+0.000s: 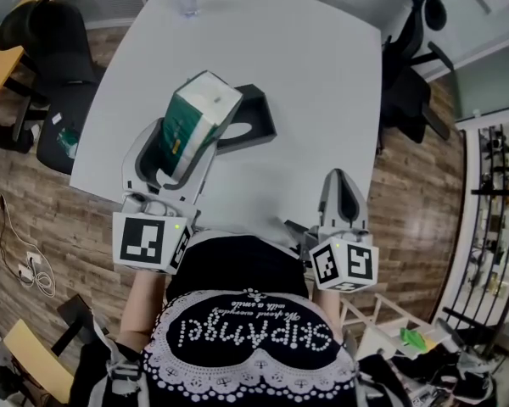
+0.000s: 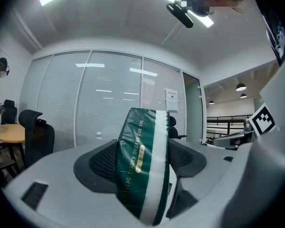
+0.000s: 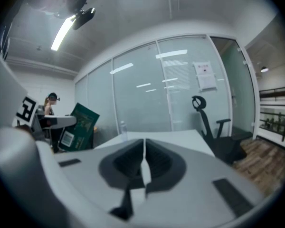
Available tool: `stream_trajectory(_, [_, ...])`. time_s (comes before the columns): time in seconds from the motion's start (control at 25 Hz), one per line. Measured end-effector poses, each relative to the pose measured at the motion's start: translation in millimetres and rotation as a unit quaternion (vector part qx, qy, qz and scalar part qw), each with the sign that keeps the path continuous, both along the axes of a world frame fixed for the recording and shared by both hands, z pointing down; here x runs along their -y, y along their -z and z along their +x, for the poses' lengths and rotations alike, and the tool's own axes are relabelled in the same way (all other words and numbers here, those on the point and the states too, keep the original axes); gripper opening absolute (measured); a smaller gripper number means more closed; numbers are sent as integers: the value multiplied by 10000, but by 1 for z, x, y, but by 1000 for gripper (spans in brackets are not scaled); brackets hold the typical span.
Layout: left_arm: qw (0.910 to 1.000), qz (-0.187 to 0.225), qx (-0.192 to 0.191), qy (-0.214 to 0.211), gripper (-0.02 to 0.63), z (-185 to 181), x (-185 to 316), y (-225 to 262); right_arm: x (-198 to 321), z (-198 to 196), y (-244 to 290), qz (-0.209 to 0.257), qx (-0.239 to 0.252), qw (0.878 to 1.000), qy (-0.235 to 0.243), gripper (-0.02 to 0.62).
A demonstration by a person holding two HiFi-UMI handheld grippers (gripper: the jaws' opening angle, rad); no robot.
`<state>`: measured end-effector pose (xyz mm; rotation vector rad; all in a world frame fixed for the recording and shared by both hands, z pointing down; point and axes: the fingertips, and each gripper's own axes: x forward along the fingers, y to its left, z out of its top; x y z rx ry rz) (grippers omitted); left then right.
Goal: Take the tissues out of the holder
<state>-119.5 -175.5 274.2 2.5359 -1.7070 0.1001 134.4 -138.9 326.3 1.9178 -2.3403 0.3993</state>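
The left gripper [image 1: 189, 138] pinches the green-and-white soft plastic tissue pack [image 1: 195, 115] between its jaws. The pack is in the air above the white table [image 1: 314, 75], just beside the dark grey open holder [image 1: 253, 117] and apparently clear of it.

Hazards:
- Slippage. The wrapper is smooth and the pack is compressible. A slackened grip or a sudden swing may let it slide out of the jaws.
- Collision. A low carry may strike the holder's rim and shift it.

The right gripper [image 3: 143, 163] has its jaws pressed together on nothing and sits at the near table edge, so it offers no support.

Pack appearance: a dark green film wrapper with a white band along its length, gold lettering, rectangular and tilted, slightly squeezed at the grip.
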Motion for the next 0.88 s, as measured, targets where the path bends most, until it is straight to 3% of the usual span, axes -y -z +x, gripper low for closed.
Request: stream_trajectory(0.88, [9988, -457, 108, -167, 345, -6, -32, -40, -17, 0, -8, -138, -4, 9999, -27, 34])
